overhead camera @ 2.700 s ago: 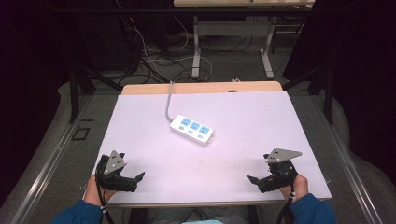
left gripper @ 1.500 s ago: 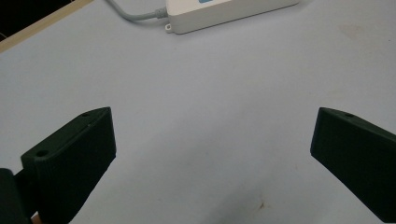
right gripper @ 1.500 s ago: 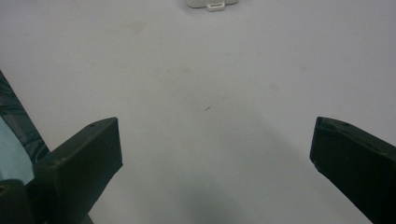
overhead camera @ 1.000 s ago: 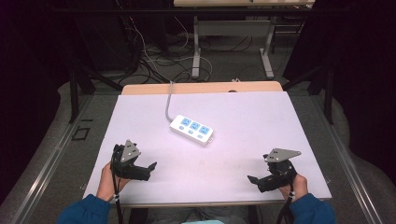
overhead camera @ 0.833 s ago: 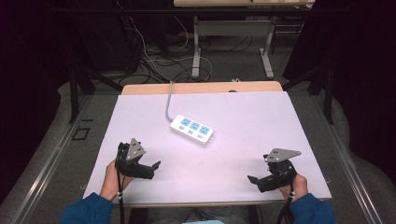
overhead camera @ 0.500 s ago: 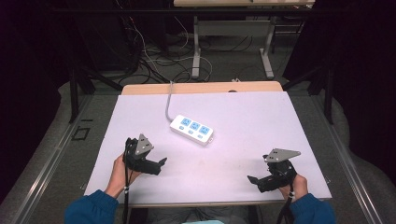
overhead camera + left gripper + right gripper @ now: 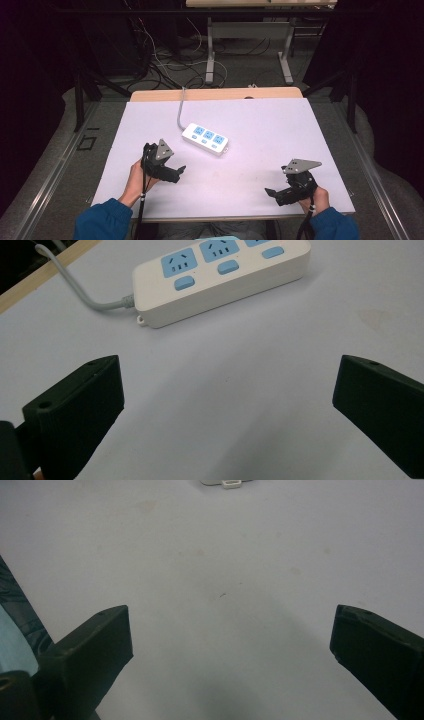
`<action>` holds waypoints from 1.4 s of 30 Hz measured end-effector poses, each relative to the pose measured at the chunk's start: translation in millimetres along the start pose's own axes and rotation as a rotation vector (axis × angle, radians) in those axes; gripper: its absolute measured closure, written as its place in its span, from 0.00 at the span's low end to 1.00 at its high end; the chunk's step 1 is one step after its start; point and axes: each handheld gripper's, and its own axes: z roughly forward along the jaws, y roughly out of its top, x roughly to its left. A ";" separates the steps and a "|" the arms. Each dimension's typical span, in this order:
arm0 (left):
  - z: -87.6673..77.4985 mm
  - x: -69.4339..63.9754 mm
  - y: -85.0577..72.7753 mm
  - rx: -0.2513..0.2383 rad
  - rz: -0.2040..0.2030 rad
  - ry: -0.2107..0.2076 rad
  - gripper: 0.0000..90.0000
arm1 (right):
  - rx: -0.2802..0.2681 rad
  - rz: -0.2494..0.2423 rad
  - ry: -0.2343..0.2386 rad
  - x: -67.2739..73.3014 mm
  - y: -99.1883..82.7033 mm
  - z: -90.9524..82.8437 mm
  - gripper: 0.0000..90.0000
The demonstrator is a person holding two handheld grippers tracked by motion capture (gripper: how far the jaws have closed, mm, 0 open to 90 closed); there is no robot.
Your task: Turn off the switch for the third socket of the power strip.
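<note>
A white power strip (image 7: pixel 205 138) with blue sockets and a grey cord (image 7: pixel 180 107) lies near the middle of the pale mat (image 7: pixel 260 130). My left gripper (image 7: pixel 179 171) hovers just short of it at the near left, open and empty. In the left gripper view the power strip (image 7: pixel 220 275) sits a little ahead of the wide-apart jaws, its cord (image 7: pixel 90 295) trailing off to the left. My right gripper (image 7: pixel 270 192) rests low at the near right, open, with bare mat between its jaws; in the right gripper view a white tab of the power strip (image 7: pixel 224 484) peeks in at the top edge.
The mat covers a wooden table (image 7: pixel 215 94) whose far edge shows beyond it. Behind the table, cables (image 7: pixel 165 60) lie on the floor by a metal stand (image 7: pixel 210 55). A person's blue sleeves (image 7: pixel 102 220) come in at the bottom.
My left gripper has moved forward and to the right, from the near left corner toward the power strip. The right gripper and the strip have stayed put.
</note>
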 end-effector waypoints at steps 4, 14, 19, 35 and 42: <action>4.2 -2.6 3.3 -0.007 -0.011 -0.005 0.00 | -0.001 0.001 -0.001 -0.2 -0.1 0.2 0.03; 11.5 -2.5 15.5 0.009 0.026 -0.005 0.00 | -0.002 -0.001 -0.001 -1.1 0.0 0.9 0.03; 15.2 -1.1 20.9 0.006 0.023 -0.006 0.00 | -0.005 0.006 -0.005 -0.4 -0.1 1.2 0.03; 30.6 4.1 41.7 0.006 0.024 -0.036 0.00 | 0.000 0.008 -0.003 -0.6 -0.2 1.5 0.04; 38.5 6.8 49.5 0.005 0.011 -0.044 0.00 | 0.000 0.008 -0.003 -0.7 -0.2 1.4 0.04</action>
